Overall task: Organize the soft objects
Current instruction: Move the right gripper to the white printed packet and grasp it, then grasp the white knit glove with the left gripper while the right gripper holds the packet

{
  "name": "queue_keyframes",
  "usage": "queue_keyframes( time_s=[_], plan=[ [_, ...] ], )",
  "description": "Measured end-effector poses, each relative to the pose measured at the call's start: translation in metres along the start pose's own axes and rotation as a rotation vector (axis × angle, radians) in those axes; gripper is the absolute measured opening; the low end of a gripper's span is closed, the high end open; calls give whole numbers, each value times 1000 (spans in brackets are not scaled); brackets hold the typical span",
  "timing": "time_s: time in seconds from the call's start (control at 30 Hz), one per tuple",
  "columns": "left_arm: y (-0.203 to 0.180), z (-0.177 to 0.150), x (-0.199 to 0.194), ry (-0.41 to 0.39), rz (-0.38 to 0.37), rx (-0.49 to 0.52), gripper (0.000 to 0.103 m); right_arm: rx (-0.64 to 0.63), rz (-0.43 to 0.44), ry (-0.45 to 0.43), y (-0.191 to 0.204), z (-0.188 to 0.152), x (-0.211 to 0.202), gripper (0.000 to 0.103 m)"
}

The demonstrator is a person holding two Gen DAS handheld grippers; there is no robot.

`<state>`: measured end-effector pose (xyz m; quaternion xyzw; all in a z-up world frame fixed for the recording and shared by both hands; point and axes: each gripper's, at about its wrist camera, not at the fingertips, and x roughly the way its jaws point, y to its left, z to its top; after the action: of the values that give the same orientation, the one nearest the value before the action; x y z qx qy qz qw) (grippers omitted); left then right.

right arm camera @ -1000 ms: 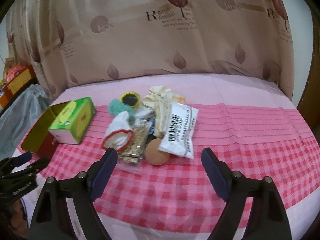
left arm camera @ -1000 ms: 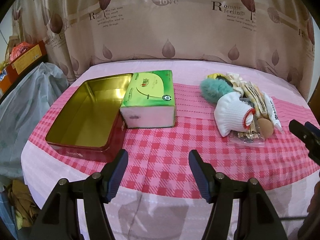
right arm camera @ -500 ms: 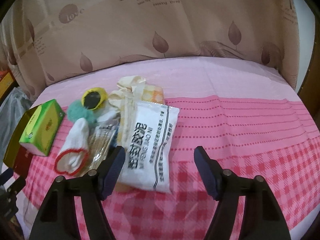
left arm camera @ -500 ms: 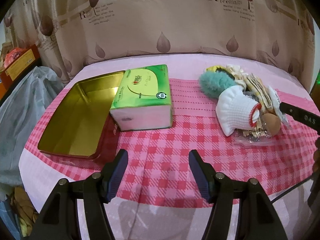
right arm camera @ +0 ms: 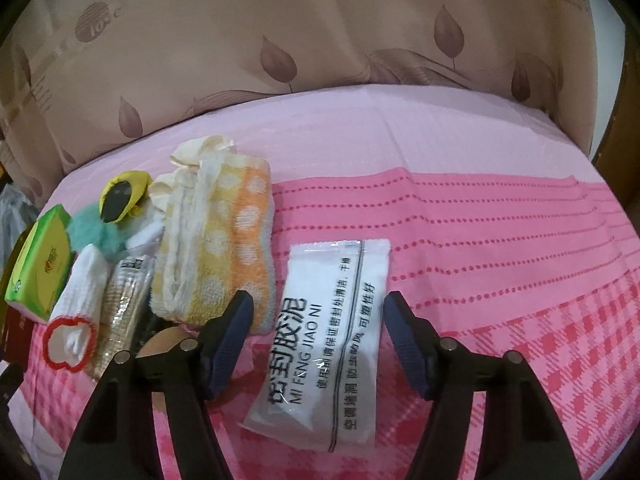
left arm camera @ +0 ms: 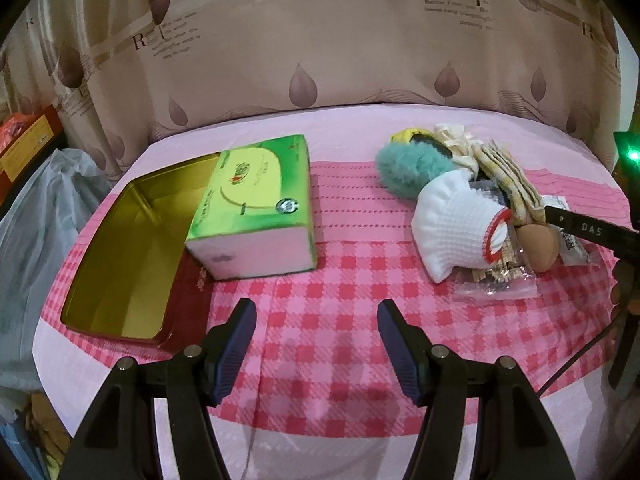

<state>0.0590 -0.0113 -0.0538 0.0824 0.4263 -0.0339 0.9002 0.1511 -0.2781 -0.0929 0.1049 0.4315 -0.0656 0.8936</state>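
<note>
The right tongs (right arm camera: 318,338) hang over a white sealed packet (right arm camera: 328,336) w/ black print; jaws are closing, the packet lies between them, pads not yet pressing on it. The packet lies flat on the pink checked cloth (right arm camera: 520,280) covering the counter.

Just left of the packet is a folded yellow-orange dotted towel (right arm camera: 224,240), touching a cream cloth bundle (right arm camera: 200,152) behind it. Further left: a clear bag of thin sticks (right arm camera: 120,304), a white sock w/ red cuff (right arm camera: 74,312), a teal fluffy thing (right arm camera: 98,228) and a yellow-black item (right arm camera: 122,196). A tan round object (right arm camera: 164,340) peeks out by the left finger, partly hidden.

The left tongs (left arm camera: 316,338) stand wide w/ nothing between the jaws, over bare checked cloth (left arm camera: 320,300). Ahead on the left, an open gold tin (left arm camera: 132,248), and a green tissue box (left arm camera: 260,208) touching its right edge. The soft-item pile sits to the right, well apart from the box: sock (left arm camera: 456,224), teal fluff (left arm camera: 408,168), tan round object (left arm camera: 538,246). A leaf-print curtain (left arm camera: 320,48) hangs behind.
</note>
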Motion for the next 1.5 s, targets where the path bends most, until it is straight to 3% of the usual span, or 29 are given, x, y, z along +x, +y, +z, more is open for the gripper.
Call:
queue_keyframes(
  time_s=[0.27, 0.47, 0.5, 0.53, 0.8, 1.13, 1.5],
  plan=[
    [-7, 10, 2, -6, -2, 11, 64, 7, 5, 15, -17, -10, -4, 66],
    [-17, 17, 3, -9, -15, 29, 64, -86, -79, 9, -5, -20, 1, 66],
    [-18, 18, 3, -10, -17, 31, 64, -86, -78, 8, -6, -21, 1, 62],
    [-20, 20, 2, -13, -23, 34, 64, -80, -84, 5, -8, -22, 1, 51],
    [-46, 34, -3, -7, -125, 68, 64, -85, -153, 0, -36, -36, -6, 48],
    [-91, 47, 5, 7, -230, 149, 65, -34, -126, -6, -47, -40, -11, 49],
    [-103, 62, 52, 54, -152, 165, 65, -23, -100, -8, -50, -39, -8, 53]
  ],
)
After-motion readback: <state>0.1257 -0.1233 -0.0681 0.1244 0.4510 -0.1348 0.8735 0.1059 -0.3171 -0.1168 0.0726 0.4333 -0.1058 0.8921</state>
